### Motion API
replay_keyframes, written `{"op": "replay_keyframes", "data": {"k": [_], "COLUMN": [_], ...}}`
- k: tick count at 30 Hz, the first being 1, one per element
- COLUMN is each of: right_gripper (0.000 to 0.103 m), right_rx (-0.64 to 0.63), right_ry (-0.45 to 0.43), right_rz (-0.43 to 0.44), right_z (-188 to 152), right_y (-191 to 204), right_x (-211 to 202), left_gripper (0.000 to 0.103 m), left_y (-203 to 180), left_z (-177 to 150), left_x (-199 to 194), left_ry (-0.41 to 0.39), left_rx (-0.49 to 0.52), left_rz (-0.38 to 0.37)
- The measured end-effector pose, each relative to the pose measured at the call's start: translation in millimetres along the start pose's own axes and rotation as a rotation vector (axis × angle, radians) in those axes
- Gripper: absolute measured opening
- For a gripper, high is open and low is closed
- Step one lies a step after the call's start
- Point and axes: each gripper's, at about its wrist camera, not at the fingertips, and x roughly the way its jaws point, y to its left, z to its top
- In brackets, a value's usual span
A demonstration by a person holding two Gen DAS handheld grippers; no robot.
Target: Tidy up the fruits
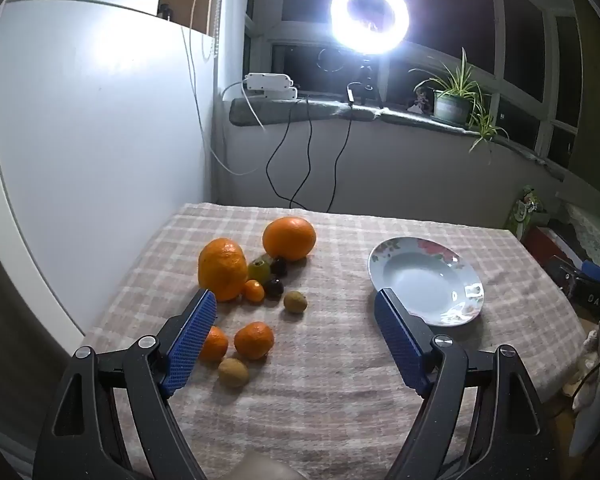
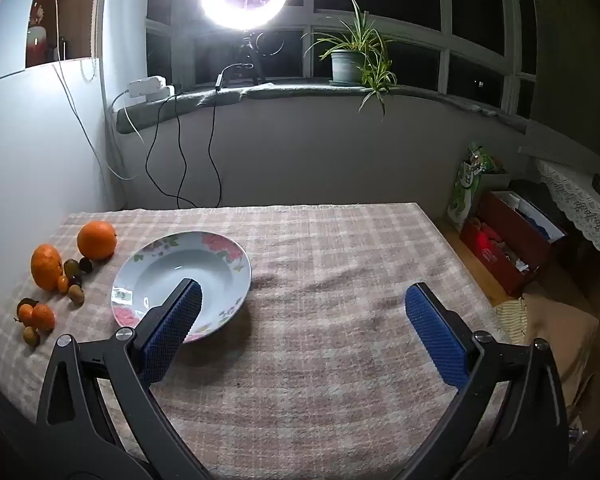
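Holding both grippers spread and empty over the table [image 2: 340, 264].
Your left gripper [image 1: 296, 312] faces fruits [image 1: 256, 276]; right gripper [image 2: 300, 304] sits beside plate [image 2: 220, 246].

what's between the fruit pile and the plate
Nothing: only bare checked cloth separates the fruit pile from the plate. The left wrist view shows it best; the right wrist view agrees.
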Motion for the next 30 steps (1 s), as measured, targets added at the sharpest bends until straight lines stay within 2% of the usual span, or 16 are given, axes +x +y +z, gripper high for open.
{"op": "replay_keyframes", "data": {"k": [5,6,30], "right_gripper": [0.103,0.103,0.103], "right_rx": [-0.002,0.0,-0.008], "right_ry": [0.014,-0.014,-0.024], "right_rz": [0.029,-0.02,-0.033], "right_z": [3.9,2.5,4.5], "right_y": [-4.4,1.1,6.7], "right_x": [2.5,-4.1,-7.9], "left_gripper": [0.082,0.082,0.082], "left_y": [0.5,1.0,3.3], "left_z": [0.5,-1.7,-2.3], "left_x": [-1.1,0.4,-0.1], "left_ry": [-0.002,-0.004,-0.003], "left_rx": [-0.002,-0.003,-0.004], "left_rz": [0.005,0.004,0.008]}}
